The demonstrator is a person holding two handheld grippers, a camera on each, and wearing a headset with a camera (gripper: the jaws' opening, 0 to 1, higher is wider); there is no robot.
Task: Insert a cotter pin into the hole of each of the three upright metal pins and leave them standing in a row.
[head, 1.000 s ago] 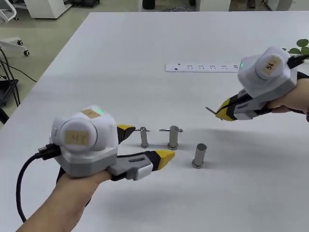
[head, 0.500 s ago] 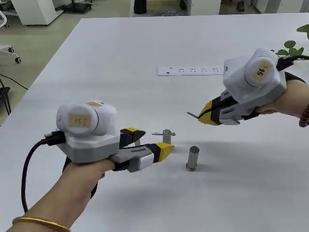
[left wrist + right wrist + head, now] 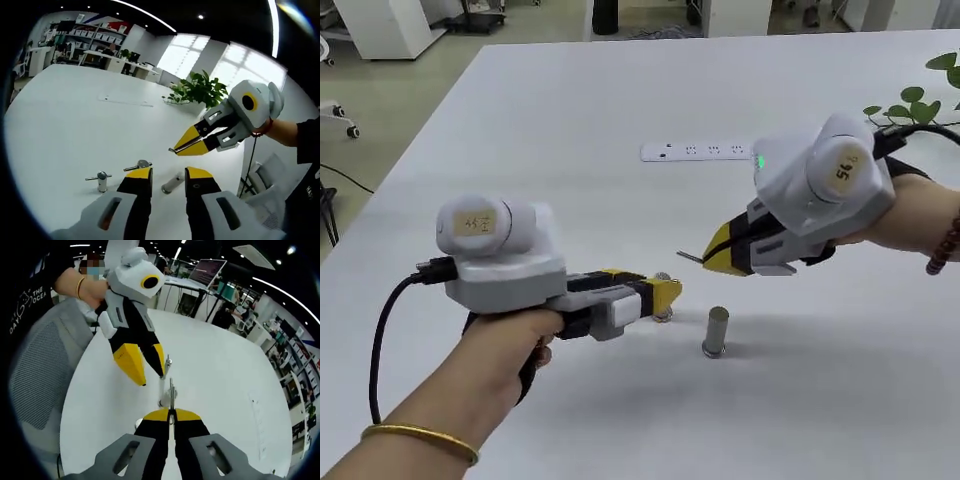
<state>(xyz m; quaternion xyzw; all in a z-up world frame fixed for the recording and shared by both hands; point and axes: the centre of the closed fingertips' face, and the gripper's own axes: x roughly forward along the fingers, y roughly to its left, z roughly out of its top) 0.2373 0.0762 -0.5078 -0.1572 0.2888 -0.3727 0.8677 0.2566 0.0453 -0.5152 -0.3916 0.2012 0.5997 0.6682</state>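
Left gripper view gave me three metal pins on the worktop (image 3: 60, 125) and three cotter pins. Left of my left gripper's (image 3: 168, 172) jaws, the leftmost metal pin (image 3: 102, 182) carried the first cotter pin (image 3: 93, 177). Just beyond their left tip, the middle metal pin (image 3: 143, 163) carried the second cotter pin (image 3: 131, 168). The bare metal pin (image 3: 172, 184) stood ahead of their narrow, empty gap. Above them, the right gripper (image 3: 186, 148) had its jaws pinched on the third cotter pin (image 3: 171, 392).

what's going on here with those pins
A person holds a gripper in each hand over a white table. The right gripper is shut on a cotter pin, in the air near the bare metal pin. The left gripper is open beside the row. The end metal pin and middle metal pin already carry cotter pins.
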